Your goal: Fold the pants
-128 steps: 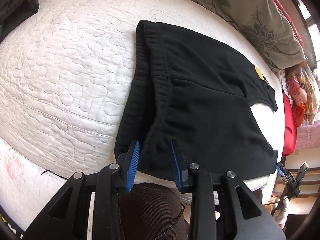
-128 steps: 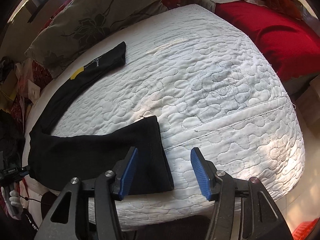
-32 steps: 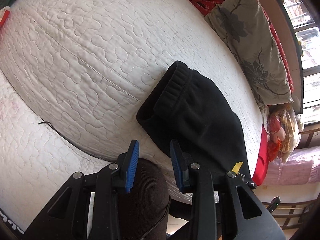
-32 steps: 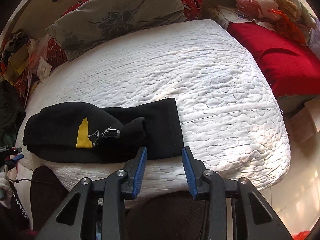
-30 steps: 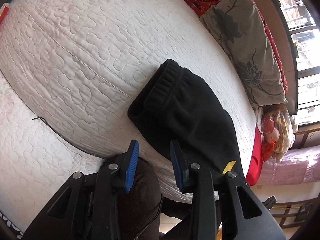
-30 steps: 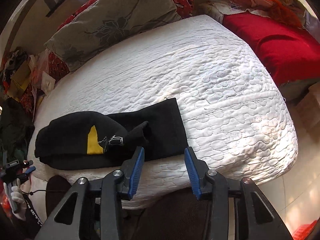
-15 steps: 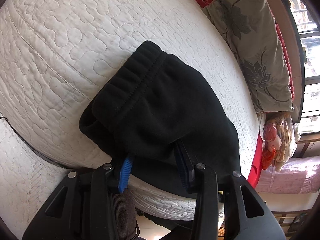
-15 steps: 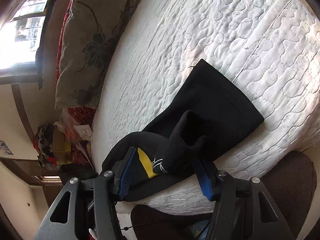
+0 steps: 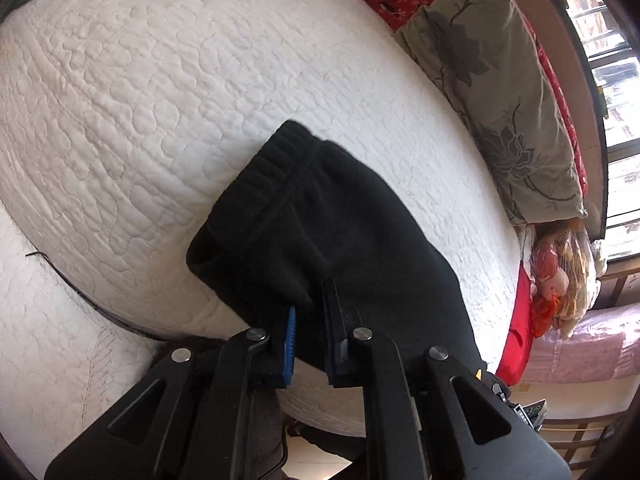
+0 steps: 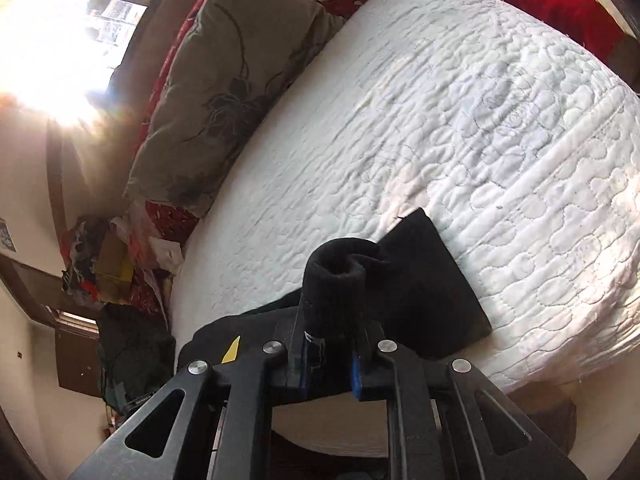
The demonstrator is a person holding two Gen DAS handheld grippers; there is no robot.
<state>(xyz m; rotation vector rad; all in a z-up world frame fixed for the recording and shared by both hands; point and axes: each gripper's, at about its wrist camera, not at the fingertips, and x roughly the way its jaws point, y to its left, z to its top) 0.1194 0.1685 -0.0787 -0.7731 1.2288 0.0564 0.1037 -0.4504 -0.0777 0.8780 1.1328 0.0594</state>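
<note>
The black pants [image 9: 340,248] lie half folded at the near edge of the white mattress [image 9: 168,92]. The left gripper [image 9: 308,332] has just closed and pinches the cloth near the waistband. The right gripper [image 10: 328,360] has just closed on a bunched leg end [image 10: 340,280]. I think a thick bunch can slip out, or only the top layer lifts, and the fold opens. No container is in view.
</note>
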